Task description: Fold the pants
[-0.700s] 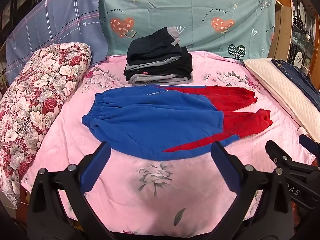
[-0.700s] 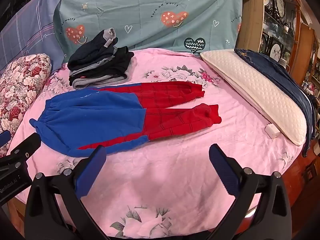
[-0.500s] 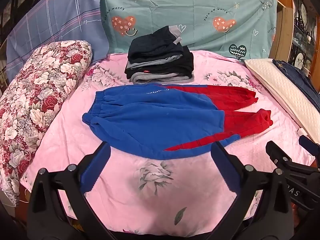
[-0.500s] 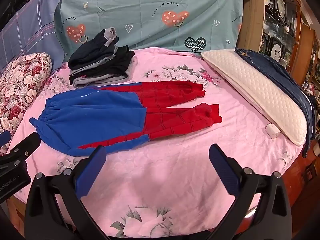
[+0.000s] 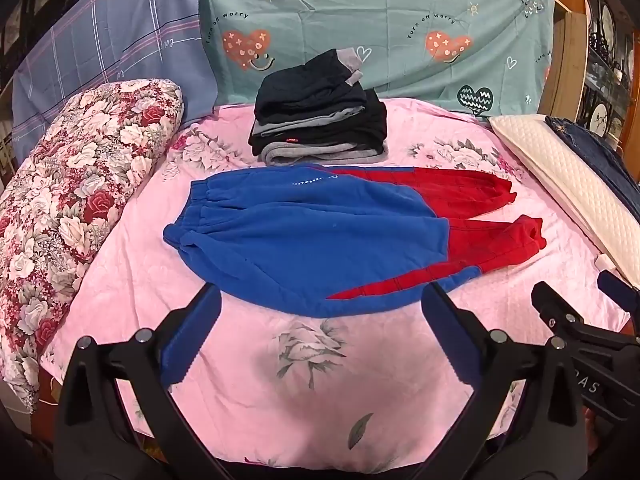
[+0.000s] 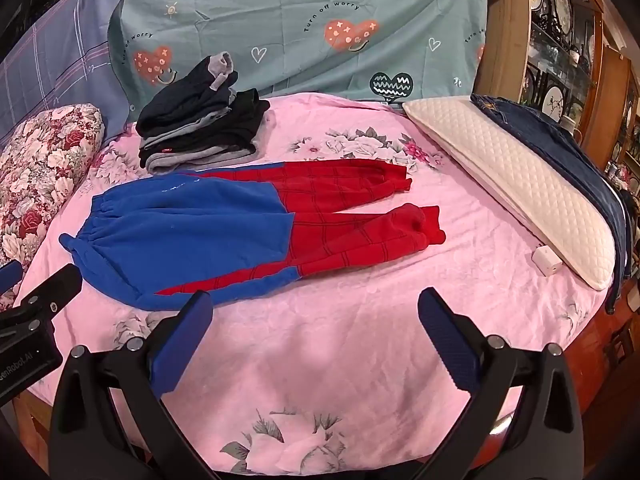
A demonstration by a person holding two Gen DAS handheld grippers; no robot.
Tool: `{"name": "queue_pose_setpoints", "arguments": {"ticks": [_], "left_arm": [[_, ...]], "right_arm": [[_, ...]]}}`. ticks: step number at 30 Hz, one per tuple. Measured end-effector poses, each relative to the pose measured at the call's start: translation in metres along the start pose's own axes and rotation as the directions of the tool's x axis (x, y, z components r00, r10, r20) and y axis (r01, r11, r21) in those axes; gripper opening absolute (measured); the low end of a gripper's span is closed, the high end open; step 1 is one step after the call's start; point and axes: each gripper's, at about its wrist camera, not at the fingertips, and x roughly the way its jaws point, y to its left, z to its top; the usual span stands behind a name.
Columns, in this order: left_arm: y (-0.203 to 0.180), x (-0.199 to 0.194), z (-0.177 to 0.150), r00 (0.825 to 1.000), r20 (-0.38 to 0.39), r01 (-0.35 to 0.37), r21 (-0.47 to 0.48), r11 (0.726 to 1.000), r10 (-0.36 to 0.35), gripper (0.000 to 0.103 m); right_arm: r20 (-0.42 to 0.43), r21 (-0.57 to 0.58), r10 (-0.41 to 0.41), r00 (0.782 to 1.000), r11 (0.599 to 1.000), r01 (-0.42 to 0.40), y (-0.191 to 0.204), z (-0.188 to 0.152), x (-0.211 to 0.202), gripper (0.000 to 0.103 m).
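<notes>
The pants (image 5: pixel 304 236), blue over the waist and upper legs and red toward the cuffs, lie unfolded across the middle of the bed, waistband toward its left edge and both legs reaching toward the right edge. The two red cuffs lie slightly apart, the nearer leg bending a little toward the front edge. They rest flat on the pink floral bedspread (image 5: pixel 320 392), which covers the whole bed. Along the far edge hangs a teal sheet (image 5: pixel 380 20) printed with hearts, and beside it, at the far left corner, a blue plaid sheet (image 5: pixel 112 52). A long floral pillow (image 5: pixel 76 208) runs down the left edge; a quilted cream pillow (image 6: pixel 516 184) runs down the right edge, with dark denim jeans (image 6: pixel 560 148) lying along its outer side. A stack of folded dark clothes (image 5: pixel 320 124) sits by the far edge, just behind the pants' waist and touching or nearly touching the blue fabric. A small white box (image 6: pixel 546 260) lies on the bedspread against the cream pillow's near end.

The left gripper (image 5: pixel 320 336) hovers over the front edge, near the blue hem, its blue-padded fingers (image 5: pixel 192 340) spread wide and holding nothing. The right gripper (image 6: pixel 316 336) hovers beside it over the front edge, its jaws likewise spread wide with nothing between them.
</notes>
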Motion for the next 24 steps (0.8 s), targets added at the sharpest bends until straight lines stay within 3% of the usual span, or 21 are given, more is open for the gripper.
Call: {"name": "queue_pose_setpoints", "arguments": {"ticks": [24], "left_arm": [[-0.0043,0.0044,0.0,1.0,-0.012,-0.013,-0.001,1.0,0.013,0.101]], "right_arm": [[-0.005,0.008,0.002,1.0,1.0,-0.002,-0.0024,-0.0008,0.0018,0.102]]}}
